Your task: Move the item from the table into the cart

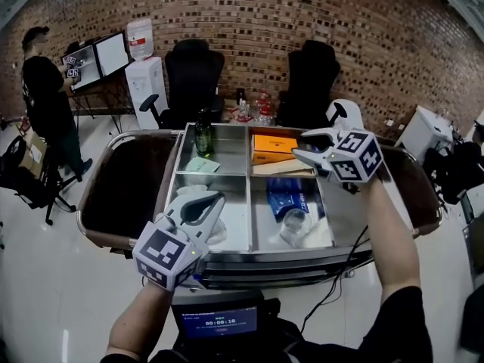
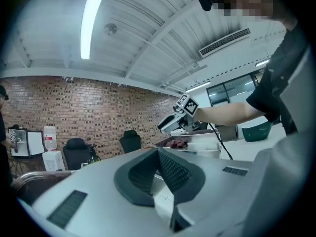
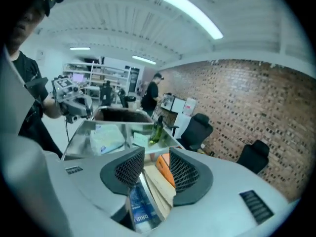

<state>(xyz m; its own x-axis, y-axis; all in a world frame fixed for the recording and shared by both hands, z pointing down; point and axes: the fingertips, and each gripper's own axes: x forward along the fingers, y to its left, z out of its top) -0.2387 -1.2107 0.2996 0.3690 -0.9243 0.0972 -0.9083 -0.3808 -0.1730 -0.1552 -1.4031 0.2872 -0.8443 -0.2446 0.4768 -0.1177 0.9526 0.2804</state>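
A blue packet (image 1: 286, 197) (image 3: 140, 209) and a clear cup (image 1: 295, 222) are lying together in the near right compartment of the cart (image 1: 302, 257), the cup on its side at the packet's near end. I am holding my right claw (image 1: 300, 145) (image 3: 156, 154) up over the far right compartment, tilted a little downward, with its jaws standing apart and nothing between the pads. Through the gap I am looking down on the blue packet, a tan packet (image 1: 281, 169) (image 3: 158, 184) and an orange box (image 1: 274, 144) (image 3: 163, 164). The box and the tan packet are sitting side by side in the far right compartment. In the far left compartment a green bottle (image 1: 203, 136) (image 3: 157, 131) is standing upright with a pale green packet (image 1: 201, 165) lying just in front of it. A white pack (image 1: 189, 190) (image 3: 106, 138) is filling the near left compartment, and my left claw (image 1: 214, 197) (image 2: 158, 152) is hovering over it, pointing roughly level, its jaws meeting at the tips and gripping nothing. The dark desk (image 1: 121, 195) is showing on both sides of the cart. Beyond it two black office chairs (image 1: 193, 78) are standing against the brick wall, beside a water dispenser (image 1: 144, 78), and a person in black (image 1: 45, 97) is standing at the far left.
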